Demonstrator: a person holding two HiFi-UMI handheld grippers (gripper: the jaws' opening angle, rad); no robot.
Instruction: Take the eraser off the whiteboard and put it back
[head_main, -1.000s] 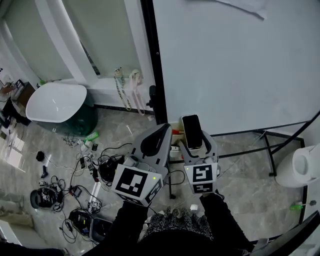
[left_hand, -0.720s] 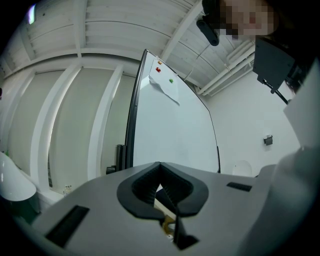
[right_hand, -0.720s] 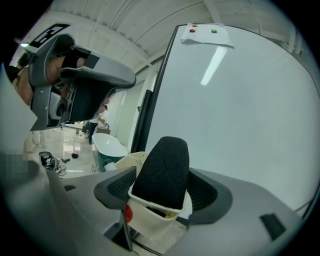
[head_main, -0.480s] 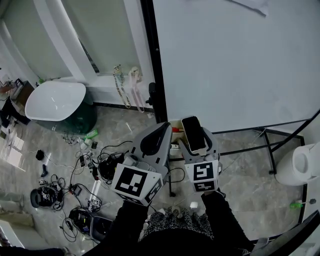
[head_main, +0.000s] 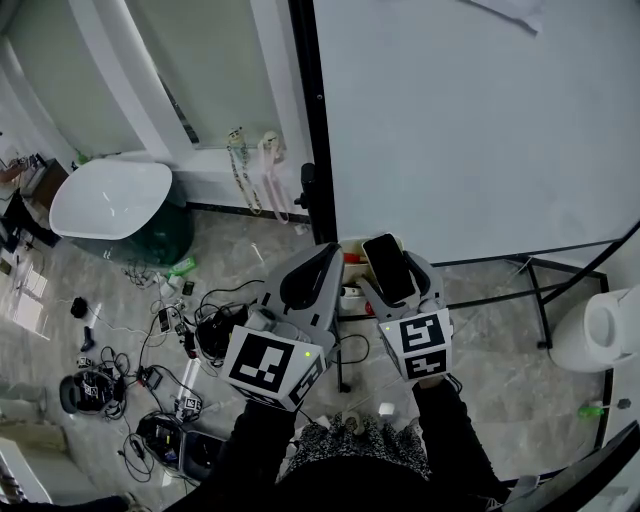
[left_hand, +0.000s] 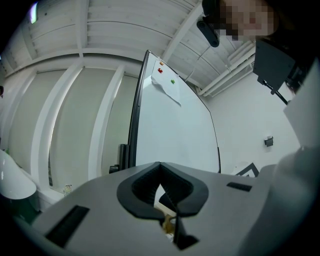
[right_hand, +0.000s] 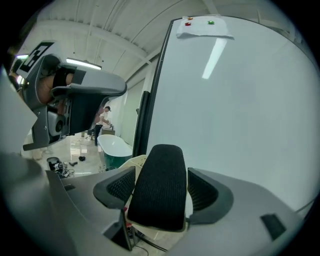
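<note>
Grey stone floor over the lower half of the head view, strewn at lower left with cables (head_main: 170, 335); white bathtub (head_main: 110, 205) at left. Filling the upper right: whiteboard (head_main: 480, 130), black-framed, on a stand. Just below its bottom edge, at centre frame: right gripper (head_main: 395, 262), clamped on the eraser (head_main: 389, 272), jaws just eased a little wider but pads pressing both long sides. Eraser clear of the board, long axis running up the frame toward that bottom edge, black felt face toward the cameras, pale body behind. Board ahead and above, nothing in between. Left gripper (head_main: 305, 283) just beside at left, jaws closed and empty, nearer the black frame post (head_main: 308, 150) than the board face. Likely next: lift, then turn the sticking face to the board. Pale ledge (head_main: 350, 248) close by the jaw tips, a possible snag.
</note>
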